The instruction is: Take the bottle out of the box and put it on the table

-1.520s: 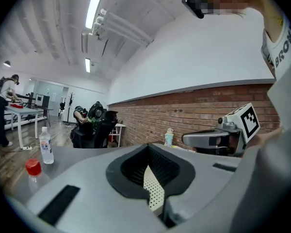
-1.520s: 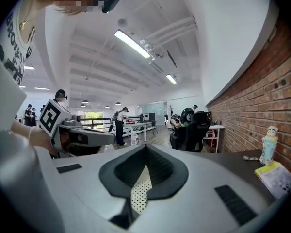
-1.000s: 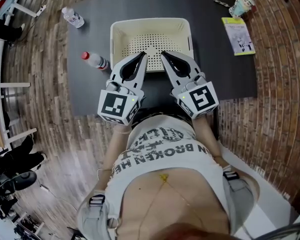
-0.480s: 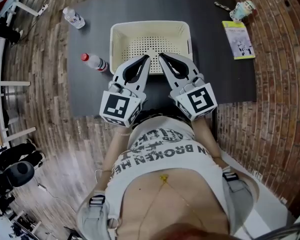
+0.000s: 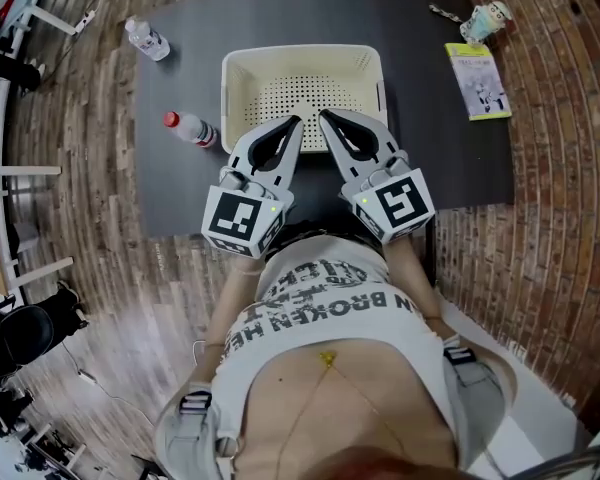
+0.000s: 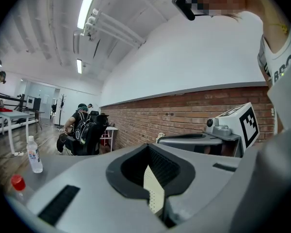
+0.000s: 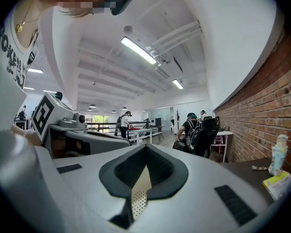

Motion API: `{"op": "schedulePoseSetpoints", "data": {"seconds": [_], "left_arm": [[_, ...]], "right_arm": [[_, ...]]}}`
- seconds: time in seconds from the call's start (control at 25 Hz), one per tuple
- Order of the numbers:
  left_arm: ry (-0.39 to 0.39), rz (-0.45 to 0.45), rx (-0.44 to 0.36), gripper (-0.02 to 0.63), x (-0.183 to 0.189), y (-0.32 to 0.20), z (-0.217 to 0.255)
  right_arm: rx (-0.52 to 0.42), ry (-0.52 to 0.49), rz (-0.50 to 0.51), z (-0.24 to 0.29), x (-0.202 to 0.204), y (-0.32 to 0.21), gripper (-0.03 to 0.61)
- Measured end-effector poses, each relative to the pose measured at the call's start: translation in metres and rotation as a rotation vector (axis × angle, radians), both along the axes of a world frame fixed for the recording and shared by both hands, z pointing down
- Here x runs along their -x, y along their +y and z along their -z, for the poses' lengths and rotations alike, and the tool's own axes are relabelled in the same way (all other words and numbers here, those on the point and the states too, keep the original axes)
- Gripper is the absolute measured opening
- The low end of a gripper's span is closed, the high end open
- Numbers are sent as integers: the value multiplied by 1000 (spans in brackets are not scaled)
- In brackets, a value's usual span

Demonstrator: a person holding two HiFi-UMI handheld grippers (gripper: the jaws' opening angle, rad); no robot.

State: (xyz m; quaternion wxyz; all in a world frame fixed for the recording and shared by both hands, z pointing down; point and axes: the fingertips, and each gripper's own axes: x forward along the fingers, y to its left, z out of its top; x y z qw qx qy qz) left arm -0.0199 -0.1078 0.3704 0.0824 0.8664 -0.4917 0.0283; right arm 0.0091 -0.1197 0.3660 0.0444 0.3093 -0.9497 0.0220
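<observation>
Left hand-held gripper (image 5: pixel 291 126): nearest, tips over the near rim of the box; jaws pressed together with nothing between them; same place and pose as a second ago.
Right hand-held gripper (image 5: pixel 324 120): just beside the left one, on its right; jaws likewise together and empty; no shift either.
Box (image 5: pixel 232 88): white and perforated, in the middle of the tabletop (image 5: pixel 420 108), just beyond both tips; holds nothing.
Red-capped bottle (image 5: pixel 192 126): out on the tabletop, left of the box, near but apart from it; unmoved over the last second; upright or lying, cannot tell.
Second bottle (image 5: pixel 148 38): far-left corner of the tabletop, well apart from the box.
Booklet (image 5: pixel 477 71): far right, untouched.
Change: practically none, only a slight drift of the head view.
Meaning for the task: with the box bare and both bottles already on the tabletop, probably finished; reads as a resting pause, with nothing left to lift out.
</observation>
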Motion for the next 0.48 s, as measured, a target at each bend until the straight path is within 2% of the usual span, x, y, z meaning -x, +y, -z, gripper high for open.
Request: {"op": "schedulePoseSetpoints", "data": {"seconds": [0.48], "left_arm": [[3, -24, 25, 8, 10, -4, -6]], "right_arm": [[16, 9, -37, -3, 5, -9, 8]]}}
